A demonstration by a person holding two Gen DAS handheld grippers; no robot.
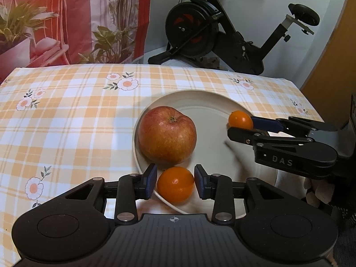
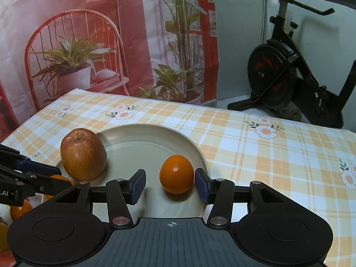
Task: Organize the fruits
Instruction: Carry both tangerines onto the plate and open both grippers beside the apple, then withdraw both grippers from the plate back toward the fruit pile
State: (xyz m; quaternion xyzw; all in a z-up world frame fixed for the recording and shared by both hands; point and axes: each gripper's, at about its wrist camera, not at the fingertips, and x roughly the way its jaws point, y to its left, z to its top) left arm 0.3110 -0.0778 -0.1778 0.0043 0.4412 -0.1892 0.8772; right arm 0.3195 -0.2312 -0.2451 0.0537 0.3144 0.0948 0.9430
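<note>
— Three fruits shared one cream plate [image 1: 189, 92] on the checked tablecloth [image 1: 66, 111]. What lay where?

— In the left wrist view, the apple [image 1: 166, 134] filled the plate's left side, at frame centre. Below it, at the near rim, the first orange [image 1: 175, 184] sat in the left gripper [image 1: 175, 179]. The fingers were drawn narrow, with the pads against both flanks, seemingly to steady or lift it.

— And further right?

— The second orange [image 1: 240, 120] rested by the plate's right rim, centre-right of frame. In the right wrist view, the right gripper [image 2: 170, 184] stood open around it. Its right pad was just beside the peel and its left pad was clear of it. The plate, not the fingers, bore that orange's weight.
</note>
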